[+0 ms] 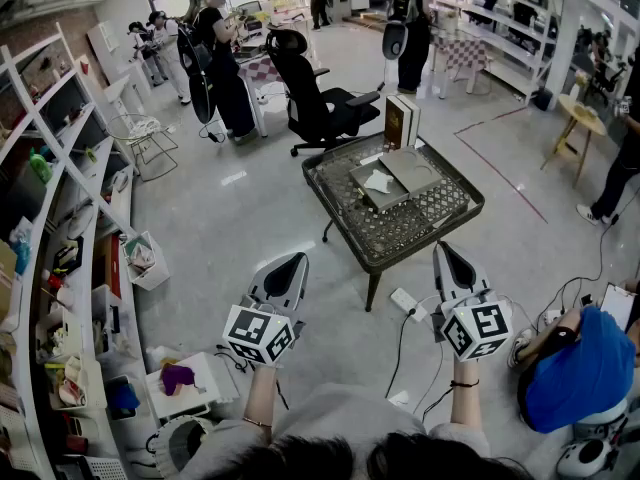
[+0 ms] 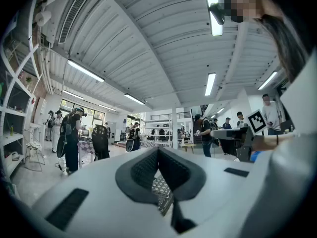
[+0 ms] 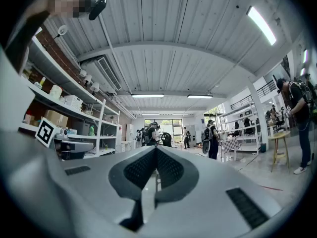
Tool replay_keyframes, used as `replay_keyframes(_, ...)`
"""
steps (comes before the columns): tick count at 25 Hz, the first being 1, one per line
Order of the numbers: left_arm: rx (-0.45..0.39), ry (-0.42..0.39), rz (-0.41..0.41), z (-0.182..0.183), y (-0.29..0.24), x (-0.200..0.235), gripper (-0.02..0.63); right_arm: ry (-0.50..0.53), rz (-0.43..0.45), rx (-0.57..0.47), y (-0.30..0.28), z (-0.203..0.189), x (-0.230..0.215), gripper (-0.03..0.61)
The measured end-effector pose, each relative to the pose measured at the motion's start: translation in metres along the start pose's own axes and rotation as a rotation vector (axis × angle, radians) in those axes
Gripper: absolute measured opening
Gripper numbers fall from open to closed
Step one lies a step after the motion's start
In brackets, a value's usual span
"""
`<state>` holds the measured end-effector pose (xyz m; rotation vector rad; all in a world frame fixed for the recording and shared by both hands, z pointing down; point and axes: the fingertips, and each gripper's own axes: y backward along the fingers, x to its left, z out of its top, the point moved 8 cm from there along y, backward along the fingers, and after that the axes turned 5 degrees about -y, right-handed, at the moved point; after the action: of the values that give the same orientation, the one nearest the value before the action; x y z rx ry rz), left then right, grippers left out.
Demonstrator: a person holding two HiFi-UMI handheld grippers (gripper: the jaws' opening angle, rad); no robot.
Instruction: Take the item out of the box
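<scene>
Both claws were clenched on nothing: left gripper [image 1: 294,260] at eight o'clock of the mesh table [image 1: 400,236], right gripper [image 1: 442,250] at five; the open box [image 1: 397,180] lay on it.

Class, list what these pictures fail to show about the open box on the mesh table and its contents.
- Head view: the white item in the box is too small to identify.
- Left tool view: the left tool hides the box; only a sliver of the mesh table shows.
- Right tool view: the right tool hides the box entirely.

The left gripper [image 1: 296,260] and the right gripper [image 1: 442,249] are pale grey with dark ribbed pads [image 2: 143,170], each carrying a cube [image 1: 258,336] with black-and-white square markers.
</scene>
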<state>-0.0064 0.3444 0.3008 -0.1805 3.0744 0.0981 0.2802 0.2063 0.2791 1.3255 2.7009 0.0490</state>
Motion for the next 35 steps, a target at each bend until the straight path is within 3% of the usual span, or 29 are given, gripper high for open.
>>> replay_keyframes(17,0.003,0.0,-0.003,0.001,-0.014,-0.017,0.017,-0.021,0.048,0.0,0.005,0.0,-0.015,0.02)
replay_keyframes(26,0.027,0.007,-0.025,0.0,-0.025,-0.036,0.017,-0.084,0.064,0.021,0.003,-0.009,-0.024,0.02)
replay_keyframes(35,0.06,0.035,-0.044,-0.013,-0.051,-0.016,0.017,-0.119,0.048,0.052,-0.027,-0.022,-0.034,0.02)
